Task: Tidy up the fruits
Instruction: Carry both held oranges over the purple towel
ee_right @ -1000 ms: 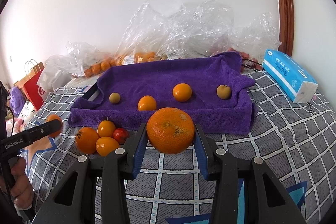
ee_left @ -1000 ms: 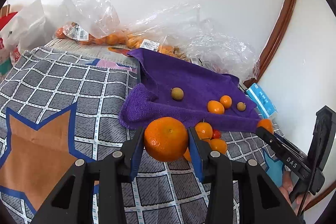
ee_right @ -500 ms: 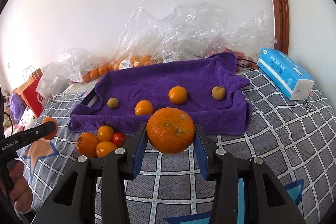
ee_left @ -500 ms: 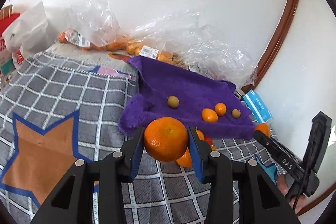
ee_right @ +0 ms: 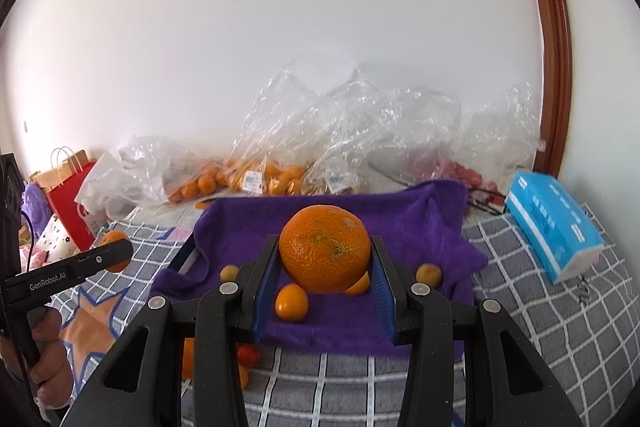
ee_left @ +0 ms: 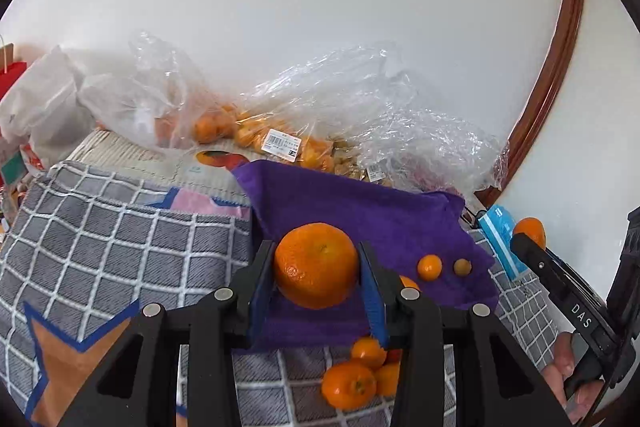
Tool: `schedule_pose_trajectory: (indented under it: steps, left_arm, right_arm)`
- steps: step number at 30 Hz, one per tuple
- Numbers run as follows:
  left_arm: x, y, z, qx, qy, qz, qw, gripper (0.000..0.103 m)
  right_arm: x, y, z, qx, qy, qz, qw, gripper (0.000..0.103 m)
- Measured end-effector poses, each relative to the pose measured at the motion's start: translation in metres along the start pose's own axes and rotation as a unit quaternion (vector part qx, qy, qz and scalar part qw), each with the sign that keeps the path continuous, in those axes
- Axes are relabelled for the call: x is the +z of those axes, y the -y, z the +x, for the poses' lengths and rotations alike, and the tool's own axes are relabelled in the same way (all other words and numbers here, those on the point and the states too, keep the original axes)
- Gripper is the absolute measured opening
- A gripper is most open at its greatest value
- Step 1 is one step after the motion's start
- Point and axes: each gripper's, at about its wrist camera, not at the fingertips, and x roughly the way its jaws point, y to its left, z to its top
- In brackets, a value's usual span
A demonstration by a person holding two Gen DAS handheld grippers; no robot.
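Note:
My left gripper is shut on a large orange and holds it above the near left corner of a tray lined with a purple towel. My right gripper is shut on another large orange above the same towel. Small fruits lie on the towel: a small orange, a brownish fruit, another brownish fruit. A pile of small oranges and a red fruit sit on the checked cloth before the tray.
Clear plastic bags of oranges lie against the wall behind the tray. A blue tissue pack lies at the right. A red paper bag stands at the left. The checked cloth has an orange star.
Both grippers have risen and moved forward over the tray, each still holding its orange. The small fruit pile now lies lower in both views.

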Motion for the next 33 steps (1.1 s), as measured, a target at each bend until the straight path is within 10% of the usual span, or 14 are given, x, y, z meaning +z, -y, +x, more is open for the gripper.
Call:
schedule_pose_trajectory:
  steps: [33]
  left_arm:
    - [-0.029,-0.004,0.079,-0.036,-0.057,-0.021,0.9975,0.038]
  right_arm:
    - [-0.039,0.036,0.085,-0.003,-0.121,0.016,0.993,0.043]
